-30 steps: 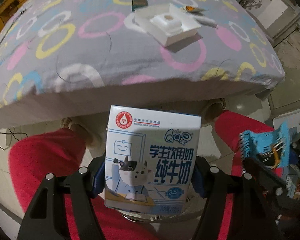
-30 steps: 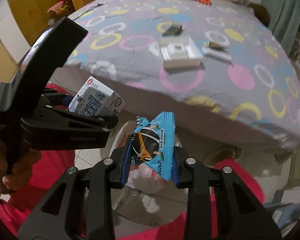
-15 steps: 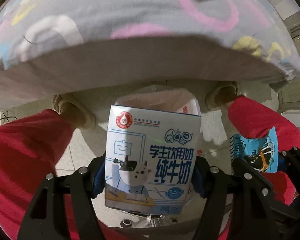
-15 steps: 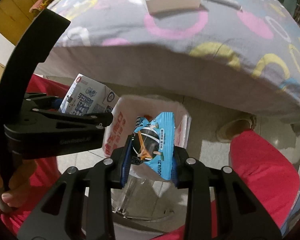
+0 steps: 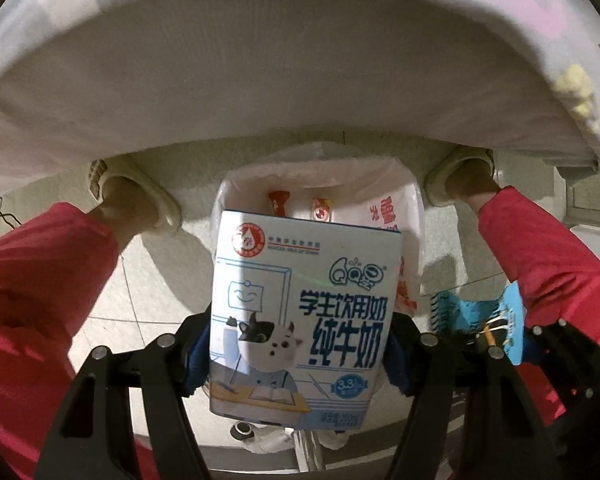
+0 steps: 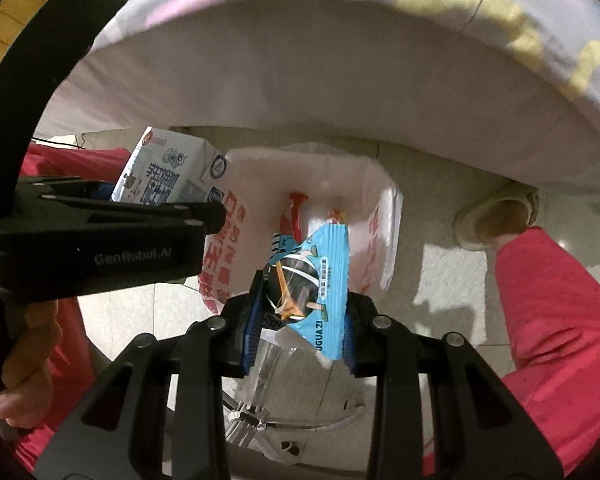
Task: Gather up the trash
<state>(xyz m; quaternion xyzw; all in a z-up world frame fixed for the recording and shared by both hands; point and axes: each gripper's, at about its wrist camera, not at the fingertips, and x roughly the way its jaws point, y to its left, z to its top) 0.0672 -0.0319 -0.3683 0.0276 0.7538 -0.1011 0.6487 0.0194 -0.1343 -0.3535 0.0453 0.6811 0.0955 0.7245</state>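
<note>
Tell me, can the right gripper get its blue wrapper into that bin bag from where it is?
Probably yes: the right gripper holds the blue wrapper just before the bin bag, whose mouth gapes open, with nothing between.

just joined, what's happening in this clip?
A seated person is binning trash. The left gripper is shut on a milk carton; the right gripper is shut on a blue snack wrapper. Both hang above a bag-lined bin on the floor by the bed; nothing released yet.
</note>
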